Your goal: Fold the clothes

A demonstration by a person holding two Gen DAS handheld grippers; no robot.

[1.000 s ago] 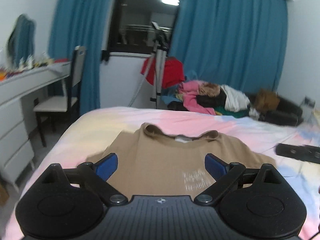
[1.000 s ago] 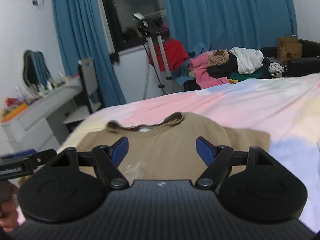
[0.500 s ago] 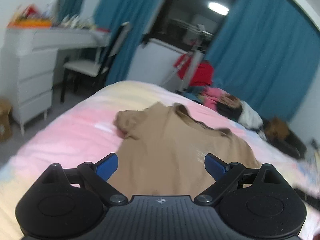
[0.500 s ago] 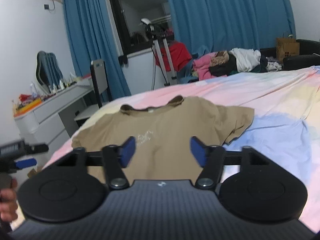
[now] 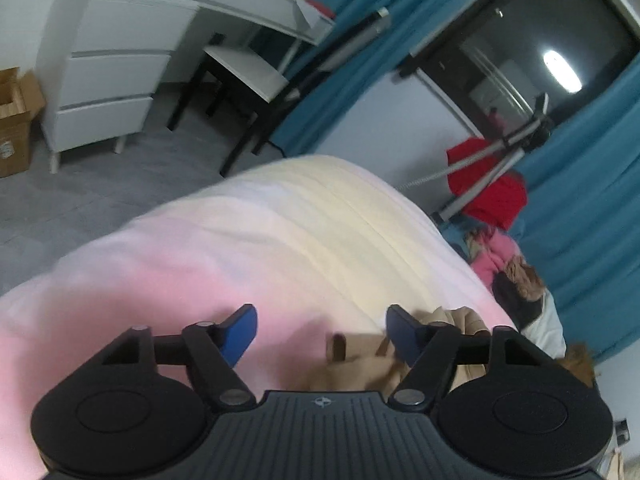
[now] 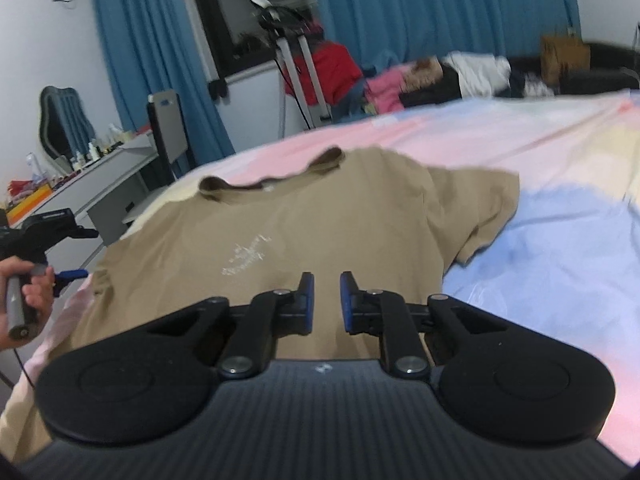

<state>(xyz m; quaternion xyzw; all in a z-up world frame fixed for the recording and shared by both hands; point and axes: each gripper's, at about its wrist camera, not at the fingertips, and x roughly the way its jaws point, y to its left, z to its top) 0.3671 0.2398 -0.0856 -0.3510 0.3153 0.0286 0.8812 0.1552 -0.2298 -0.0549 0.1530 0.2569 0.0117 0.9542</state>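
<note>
While the tan shirt (image 6: 304, 232) was spread flat, front up, on the pastel bed (image 6: 560, 240), collar toward the window, both grippers were pointed down at it; the right gripper (image 6: 325, 300) was held low over the hem near the shirt's middle, its jaws closing to a narrow gap, and whether cloth was pinched between the blue pads (image 6: 347, 304) could not be told from the right wrist view; the left gripper (image 5: 320, 332) was rolled so that the room was seen tilted, and was set at the shirt's left edge; its jaws were closing but stood well apart, with a rumpled fold of the shirt (image 5: 360, 364) between them and against the right pad, unpressed; in the right wrist view a hand (image 6: 24, 296) was seen wrapped round the left gripper's handle at the shirt's left sleeve. One shirt was counted on the bed, two grippers, one chair (image 5: 248, 72), one tripod (image 6: 296, 64); one open cardboard box (image 5: 16, 116) was seen on the floor by the drawers (image 5: 108, 76), its contents hidden; a heap of clothes (image 6: 448, 76) was piled beyond the bed.
</note>
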